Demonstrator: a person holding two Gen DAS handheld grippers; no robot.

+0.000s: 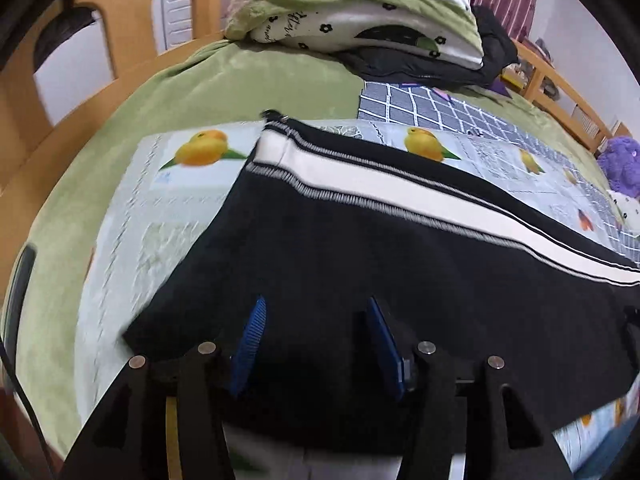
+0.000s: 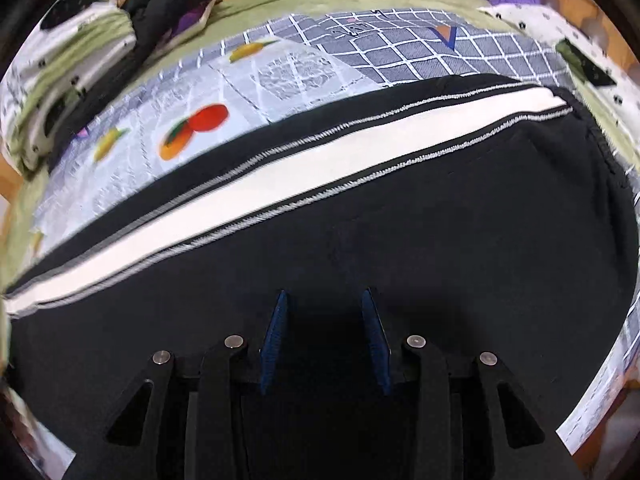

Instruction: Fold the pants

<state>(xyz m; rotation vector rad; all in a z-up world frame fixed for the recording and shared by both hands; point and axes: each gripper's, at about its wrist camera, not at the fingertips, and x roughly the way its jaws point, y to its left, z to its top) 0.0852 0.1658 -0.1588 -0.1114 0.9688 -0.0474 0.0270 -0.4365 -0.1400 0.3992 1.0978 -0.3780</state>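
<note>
Pants (image 1: 400, 264): black, with a white side stripe (image 1: 400, 196) edged in grey stitching. Lay flat and lengthwise on a fruit-print mat (image 1: 132, 216) on the bed; apparently already doubled leg on leg, since only one stripe showed on top, which suits a crosswise fold next.

Left gripper (image 1: 316, 304): poised over the near edge of the pants toward the hem end, where the cloth stopped short of the mat's edge. Blue pads (image 1: 252, 336) stood well apart; nothing between them.

Right gripper (image 2: 325, 298): poised over the black cloth toward the wider end, probably the waist. Pads (image 2: 276, 332) likewise parted, holding nothing.

Placement: one gripper toward each end of the near edge, likely so both could pinch it and carry the cloth evenly.

Also on bed: green blanket (image 1: 200, 88), checked sheet (image 1: 440, 108), folded bedding (image 1: 360, 12), purple plush (image 1: 620, 160), set clear of the pants.
</note>
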